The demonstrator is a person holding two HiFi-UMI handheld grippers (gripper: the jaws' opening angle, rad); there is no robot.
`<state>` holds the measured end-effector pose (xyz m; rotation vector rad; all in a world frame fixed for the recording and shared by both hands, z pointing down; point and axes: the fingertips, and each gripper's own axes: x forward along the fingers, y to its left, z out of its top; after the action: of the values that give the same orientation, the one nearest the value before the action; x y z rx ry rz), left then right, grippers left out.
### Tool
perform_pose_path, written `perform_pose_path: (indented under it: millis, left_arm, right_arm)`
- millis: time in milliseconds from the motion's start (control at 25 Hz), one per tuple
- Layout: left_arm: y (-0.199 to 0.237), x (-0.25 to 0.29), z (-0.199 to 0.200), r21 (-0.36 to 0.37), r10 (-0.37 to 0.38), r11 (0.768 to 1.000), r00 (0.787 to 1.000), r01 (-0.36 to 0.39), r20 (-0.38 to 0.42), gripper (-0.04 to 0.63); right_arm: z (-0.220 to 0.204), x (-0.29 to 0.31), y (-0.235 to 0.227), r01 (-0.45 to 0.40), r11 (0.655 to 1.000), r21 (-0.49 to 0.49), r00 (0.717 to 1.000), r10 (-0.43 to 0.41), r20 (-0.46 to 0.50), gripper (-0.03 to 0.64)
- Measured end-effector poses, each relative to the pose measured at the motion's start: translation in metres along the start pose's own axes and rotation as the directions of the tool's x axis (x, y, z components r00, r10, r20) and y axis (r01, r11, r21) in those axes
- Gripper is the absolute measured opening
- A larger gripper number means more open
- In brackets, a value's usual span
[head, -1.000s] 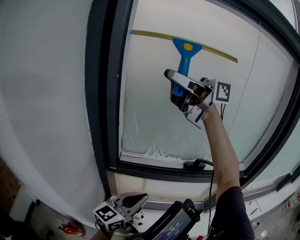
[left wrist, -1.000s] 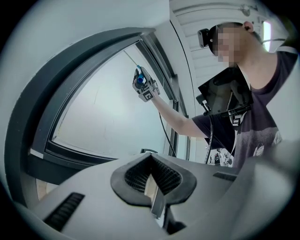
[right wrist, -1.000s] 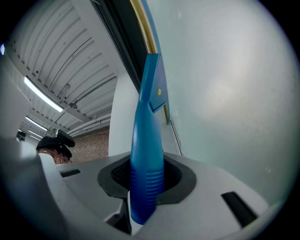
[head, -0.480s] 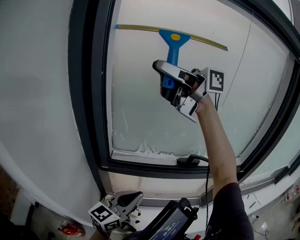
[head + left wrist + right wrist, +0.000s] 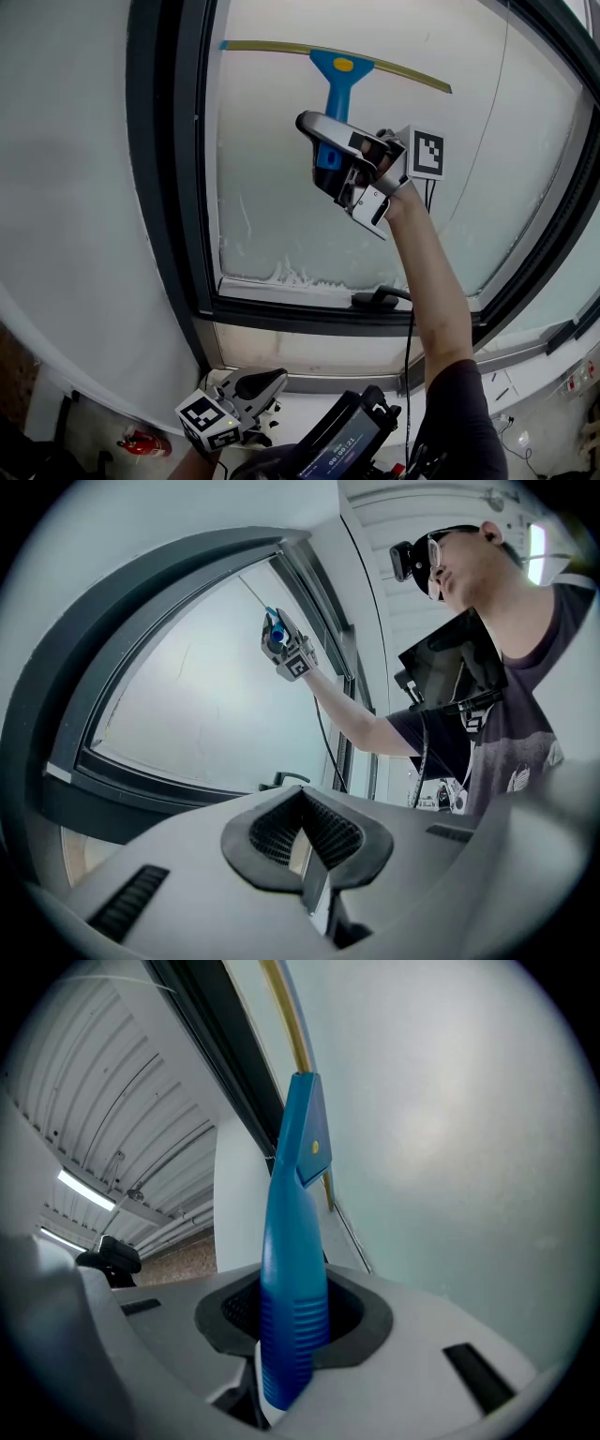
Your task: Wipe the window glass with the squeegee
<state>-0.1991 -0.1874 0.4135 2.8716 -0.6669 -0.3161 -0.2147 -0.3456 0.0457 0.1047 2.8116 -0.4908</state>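
The right gripper (image 5: 330,157) clamps the blue squeegee (image 5: 337,73) by its handle, blade high on the window glass (image 5: 272,187). Uneven pressure could lift one end and leave streaks. The left gripper (image 5: 267,382) hangs low, closed and empty.

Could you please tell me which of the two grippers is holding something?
The right gripper, raised high: its jaws clamp the handle of the blue plastic squeegee. The left gripper, held low, is shut and empty.
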Motion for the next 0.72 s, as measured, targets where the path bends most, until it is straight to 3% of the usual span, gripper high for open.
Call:
perform_pose_path:
  millis: [720]
  left_arm:
    - [-0.008, -0.010, -0.022, -0.065, 0.000, 0.998, 0.999, -0.003, -0.048, 0.005]
  right_arm:
    - [-0.063, -0.017, -0.016, -0.008, 0.999, 0.039, 1.000, 0.008, 0.004, 0.095]
